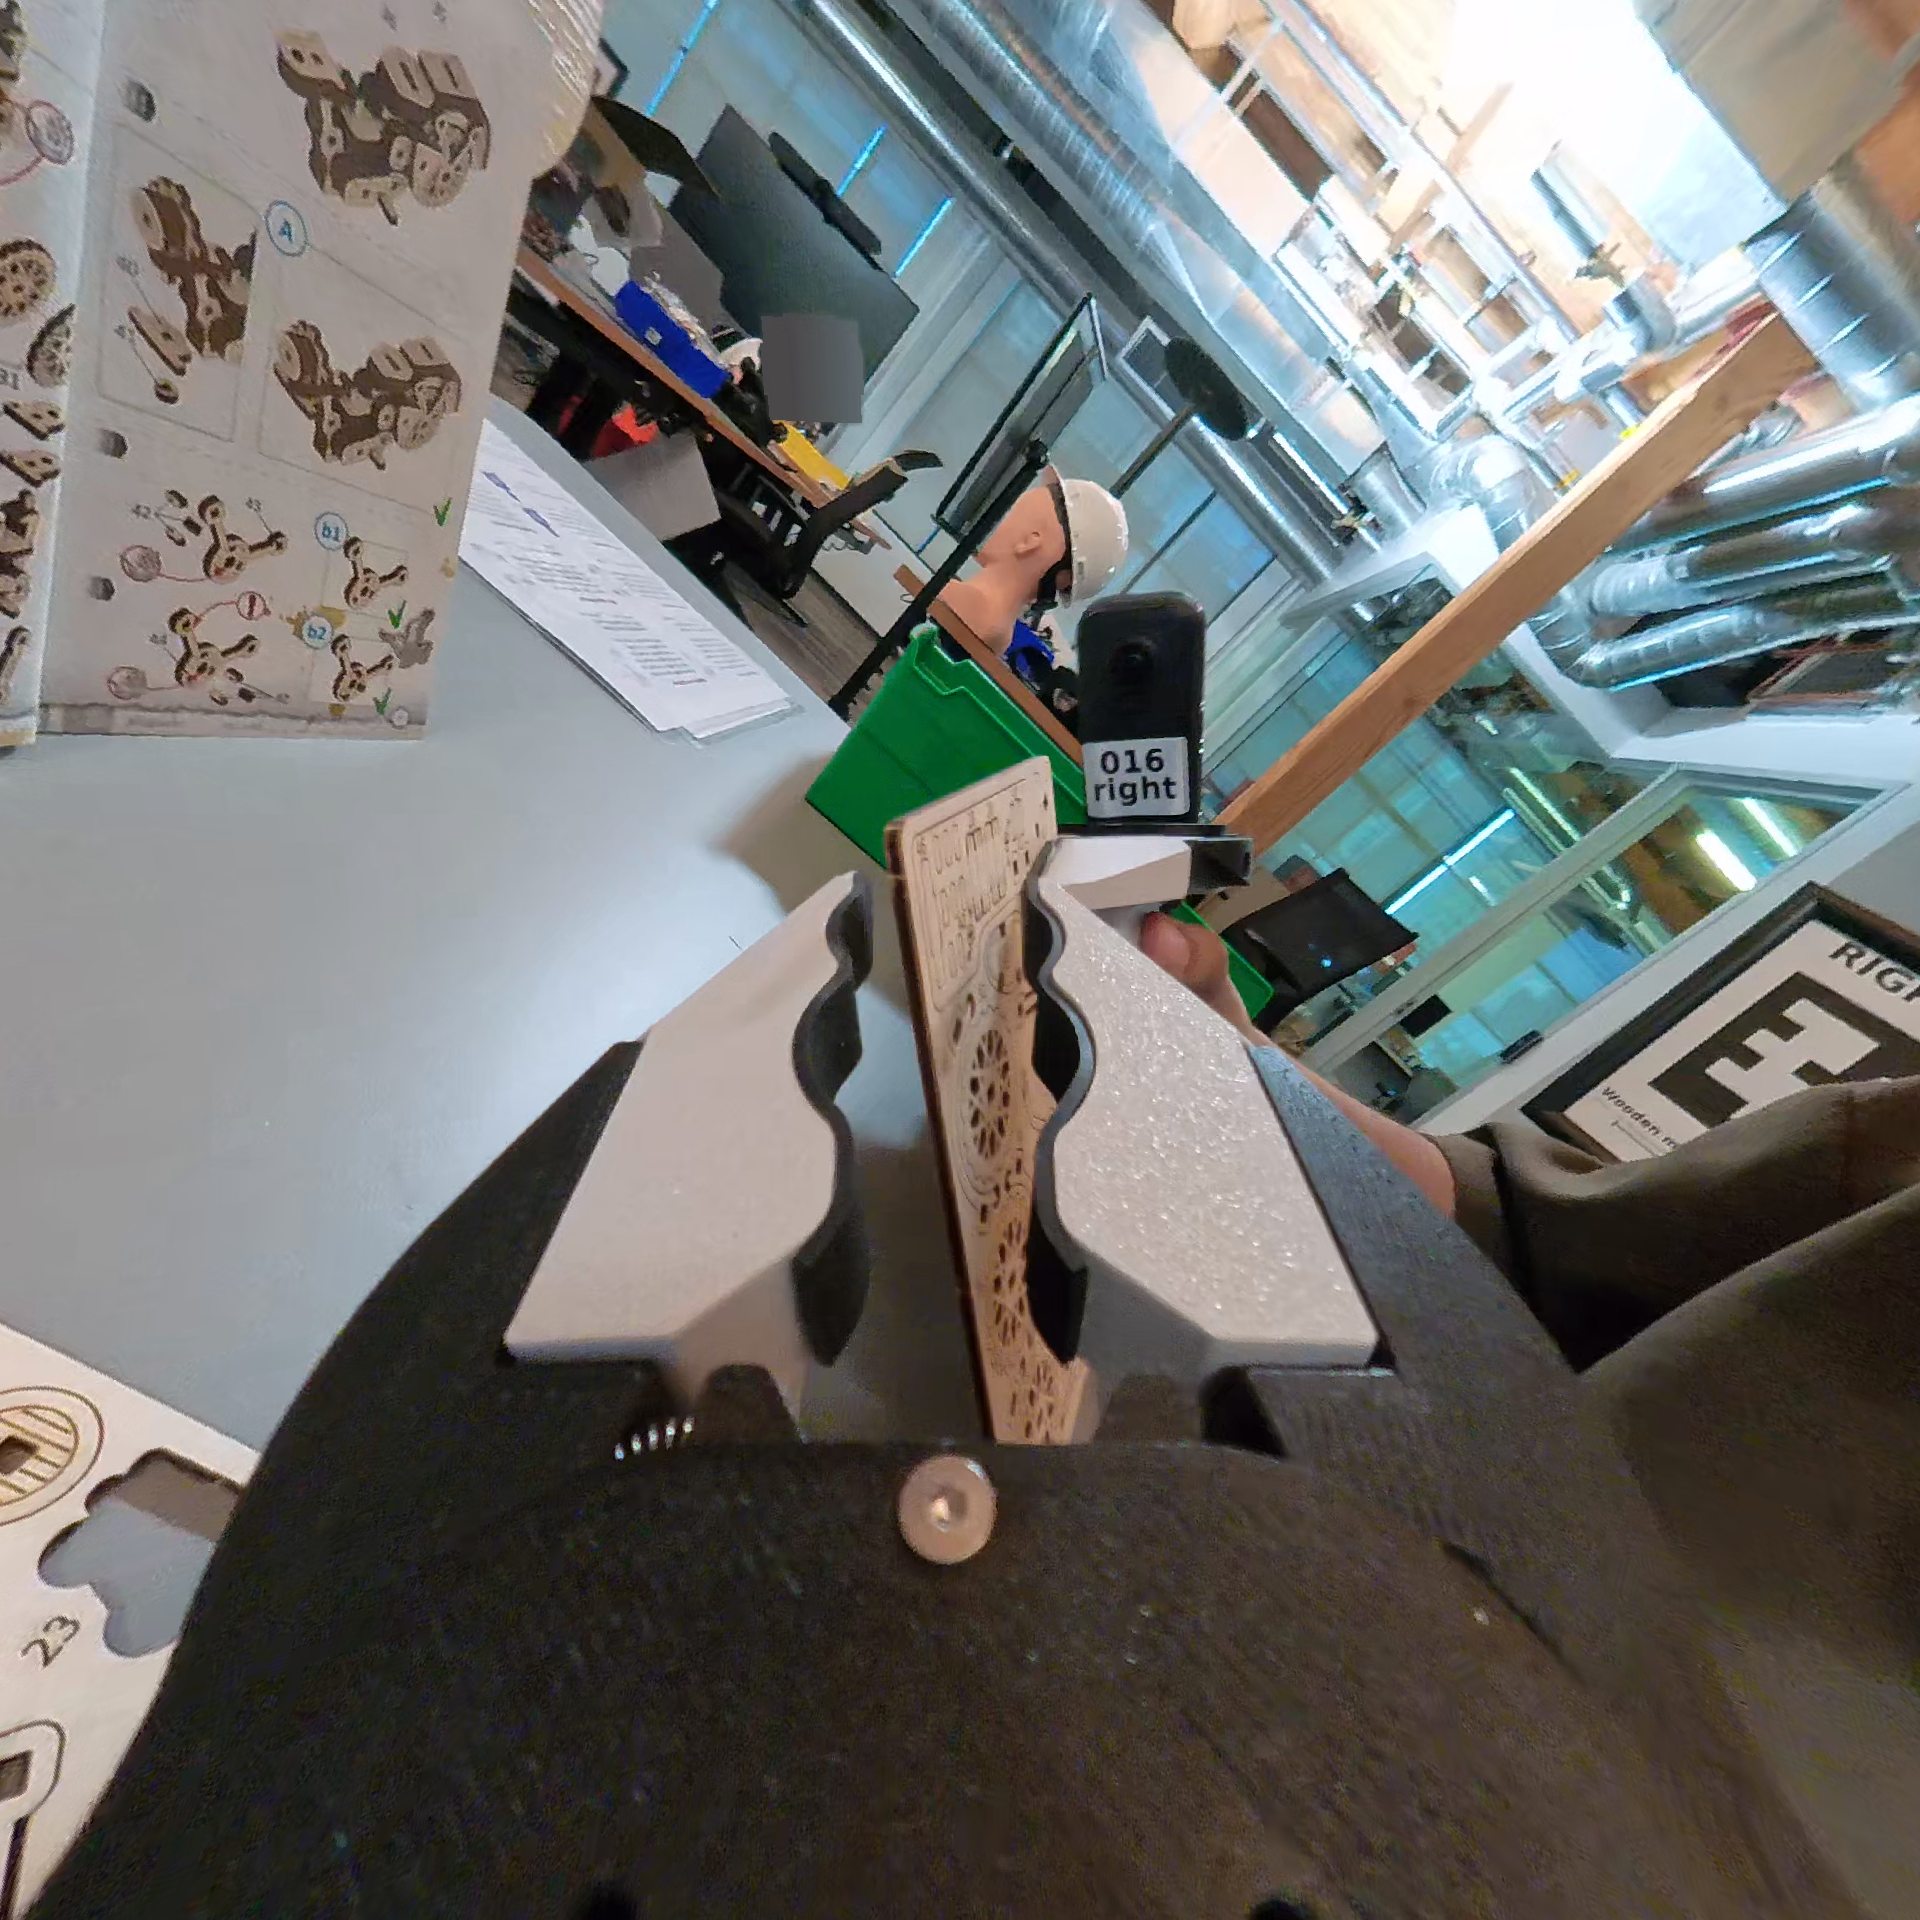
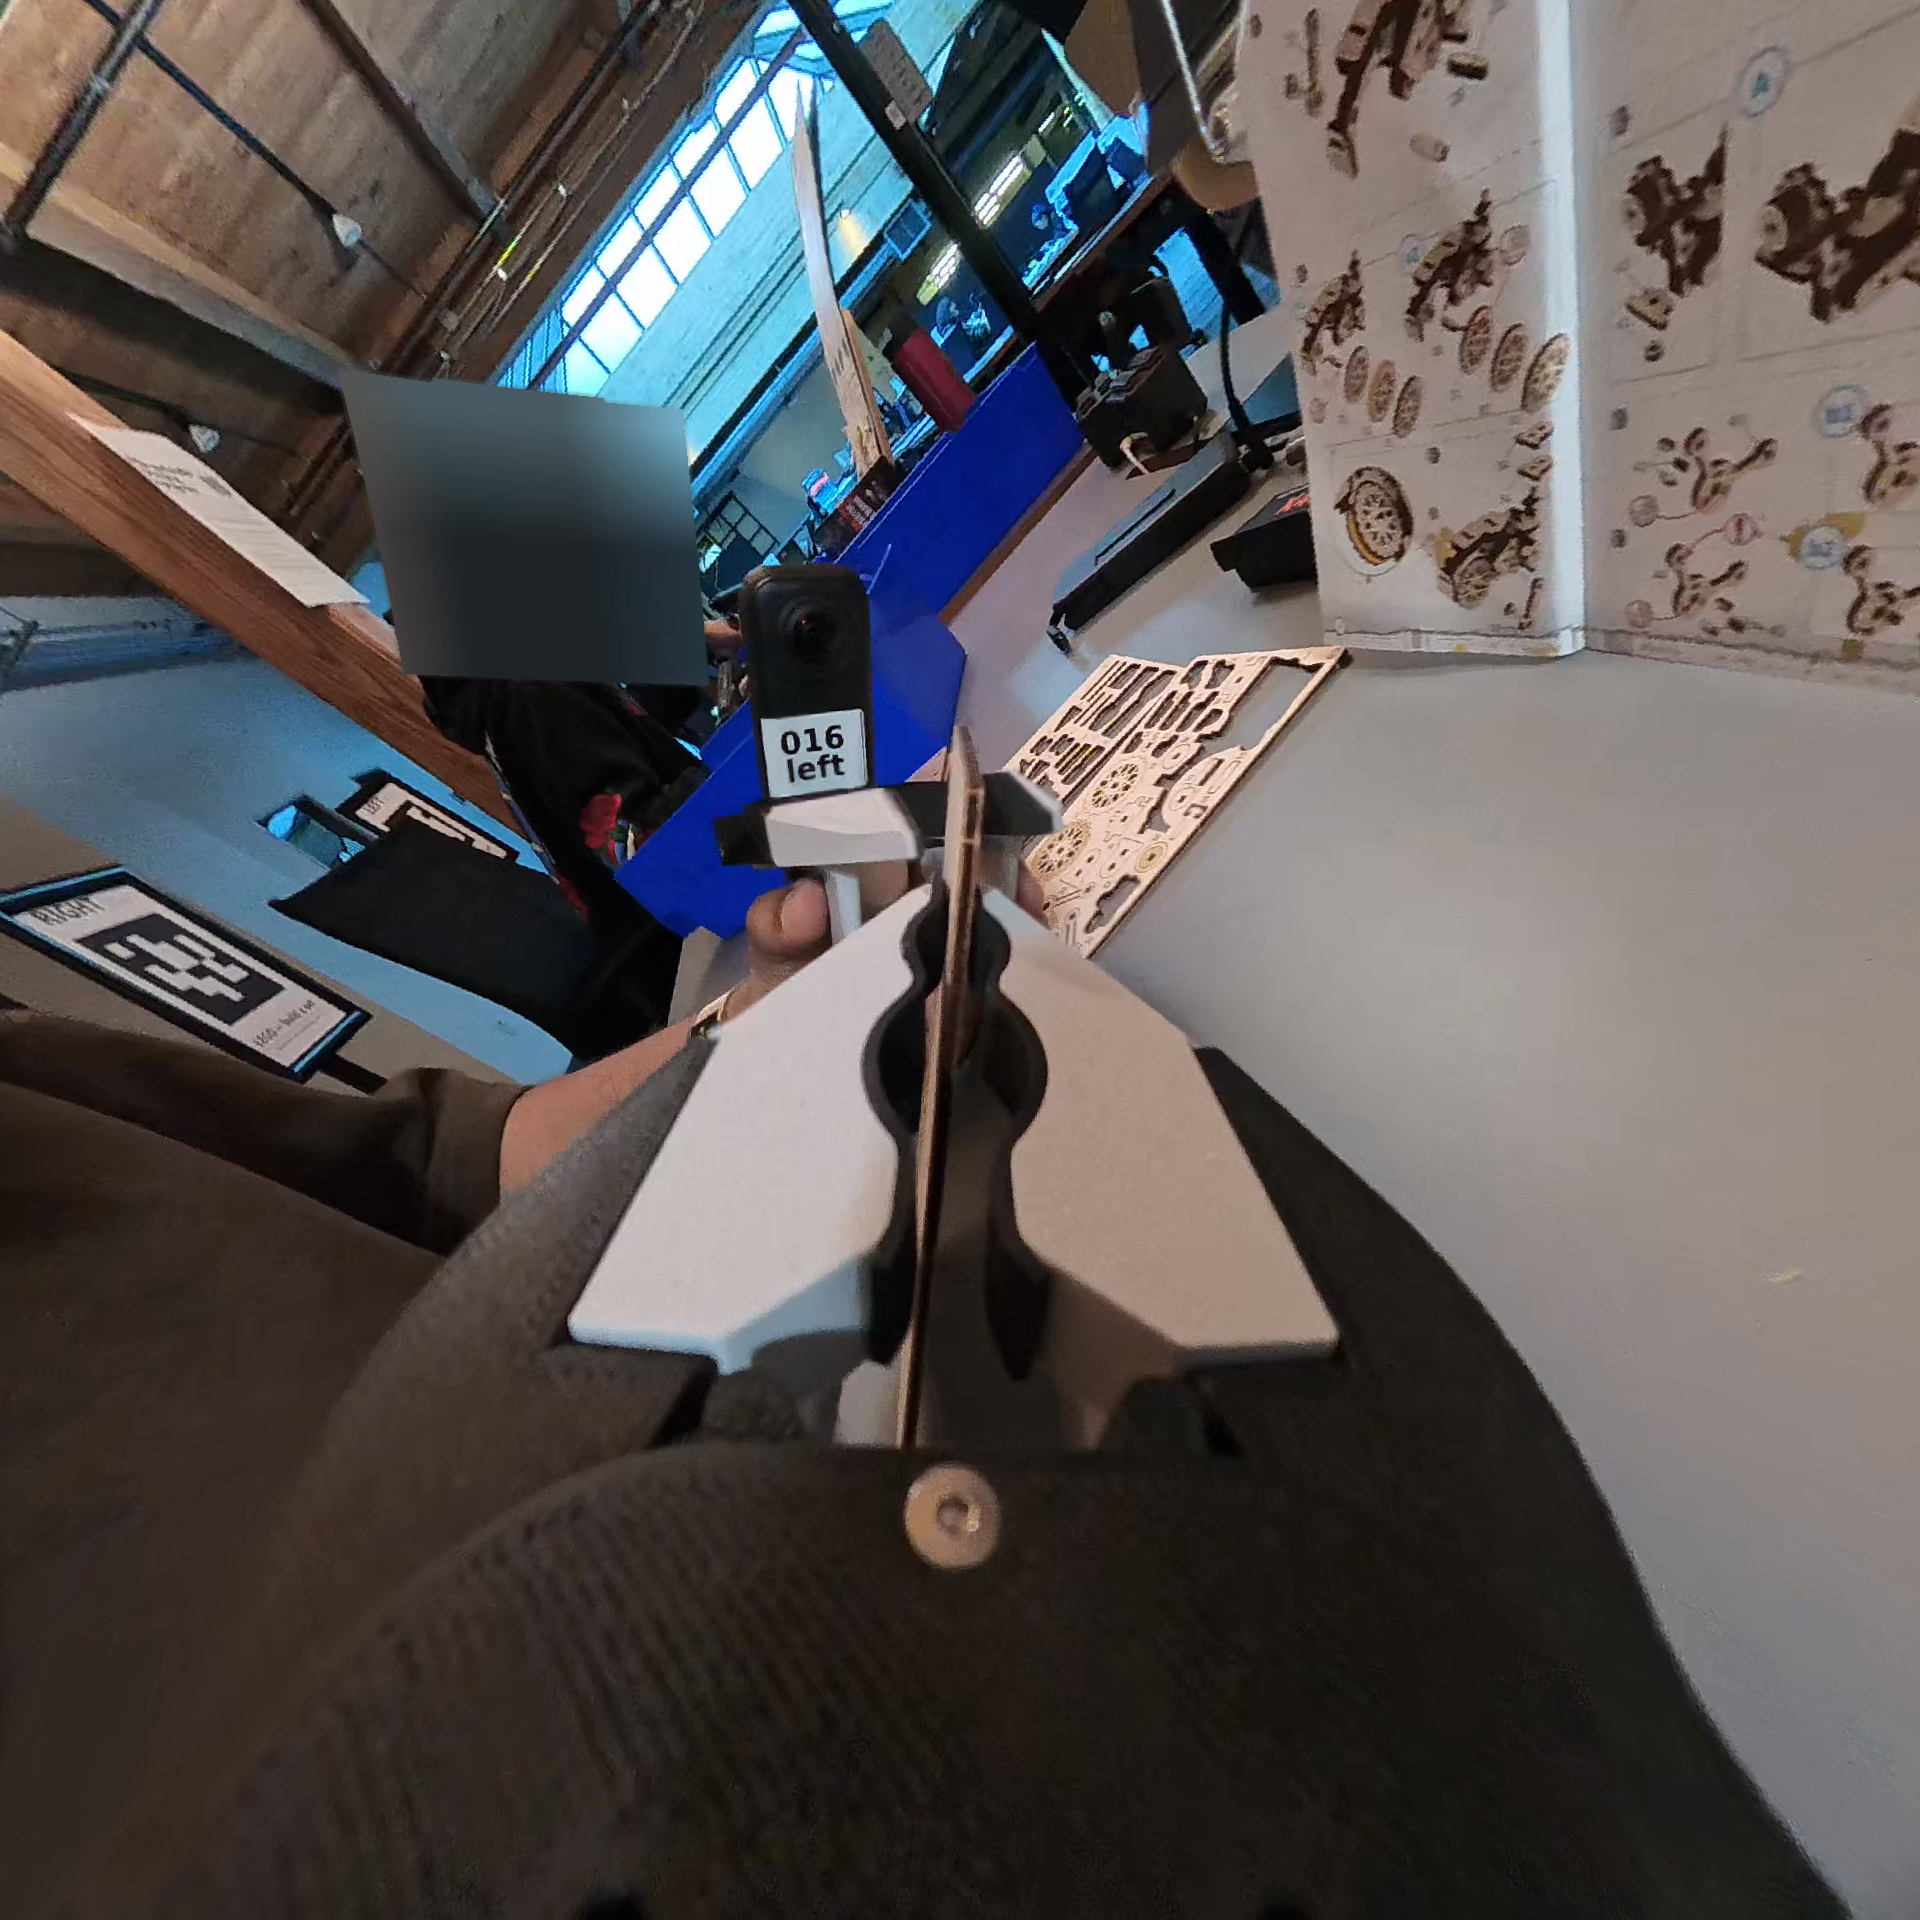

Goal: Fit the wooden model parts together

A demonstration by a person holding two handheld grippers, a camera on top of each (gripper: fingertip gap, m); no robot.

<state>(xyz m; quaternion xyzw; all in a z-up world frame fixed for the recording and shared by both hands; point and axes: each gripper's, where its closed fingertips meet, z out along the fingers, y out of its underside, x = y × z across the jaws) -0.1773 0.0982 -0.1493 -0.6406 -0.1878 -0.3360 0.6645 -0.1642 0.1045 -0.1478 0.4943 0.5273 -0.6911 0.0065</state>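
Observation:
A thin laser-cut wooden parts sheet [image 1: 961, 1091] stands upright between the two grippers above the grey table [image 1: 312, 987]. My right gripper [image 2: 961, 914] is shut on it, and there the sheet [image 2: 940, 1143] shows edge-on between the fingers. My left gripper [image 1: 948, 894] is open around the same sheet, which rests against its right finger [image 1: 1143, 1143] with a gap on the left finger's side. The two grippers face each other: the right gripper [image 1: 1122, 868] shows beyond the sheet in the left wrist view, and the left gripper [image 2: 842, 831] in the right wrist view.
A second wooden parts sheet [image 2: 1164, 769] lies flat on the table. A punched-out sheet [image 1: 62, 1507] lies at the near left. Folded assembly instructions [image 1: 260, 364] stand at the back. Papers [image 1: 623, 603], a green bin [image 1: 914, 748] and a blue bin [image 2: 831, 769] sit at the table's edges. The tips of both grippers are at nearly the same place.

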